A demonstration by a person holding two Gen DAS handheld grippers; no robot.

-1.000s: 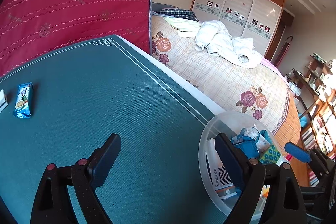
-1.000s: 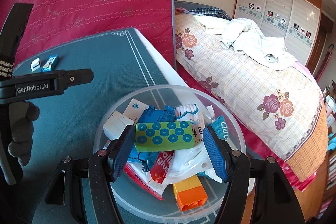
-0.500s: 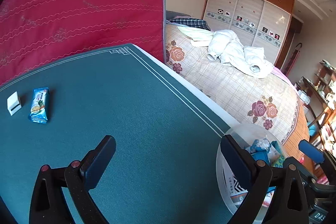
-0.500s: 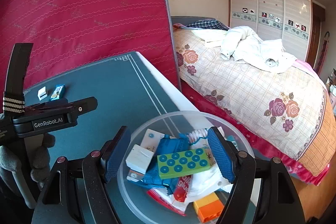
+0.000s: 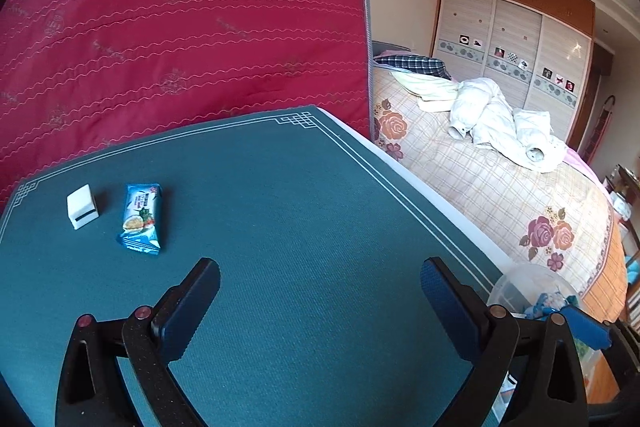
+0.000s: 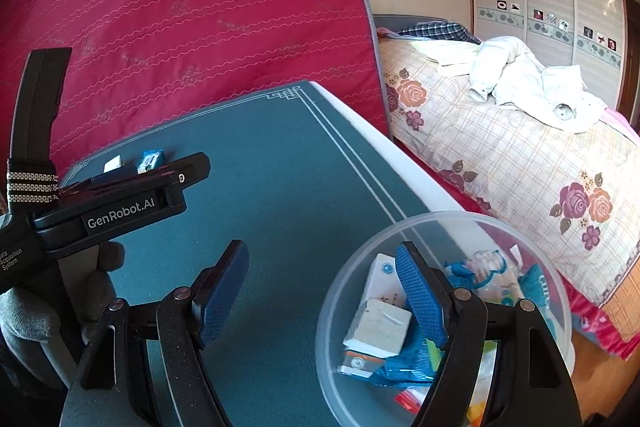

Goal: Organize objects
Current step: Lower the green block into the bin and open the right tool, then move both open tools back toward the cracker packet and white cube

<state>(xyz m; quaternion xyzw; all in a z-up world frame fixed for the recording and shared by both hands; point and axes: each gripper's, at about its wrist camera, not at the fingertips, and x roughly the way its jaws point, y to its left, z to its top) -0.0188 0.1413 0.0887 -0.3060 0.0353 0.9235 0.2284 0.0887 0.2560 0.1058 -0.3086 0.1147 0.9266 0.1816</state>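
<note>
A blue snack packet [image 5: 141,219] and a small white box [image 5: 82,207] lie side by side at the far left of the teal table mat [image 5: 300,195]. My left gripper [image 5: 318,279] hovers over the mat short of them, open wide and empty. A clear plastic bowl [image 6: 460,217] at the table's right edge holds a white box [image 6: 378,323], blue packets and other small items. My right gripper [image 6: 320,267] is open with nothing between its fingers, the right finger over the bowl and the left over the mat. The left gripper [image 6: 172,173] shows side-on in the right wrist view.
A red upright mattress [image 5: 180,27] stands along the table's far edge. To the right, below the table edge, lies a bed [image 5: 500,187] with a floral plaid cover and white clothing. A wardrobe [image 5: 512,43] lines the back wall. A gloved hand [image 6: 24,311] holds the left gripper.
My right gripper let go of a green dotted block into the bowl, then drew left and back. My left gripper opened wider and swung left, bringing the packet and white box closer.
</note>
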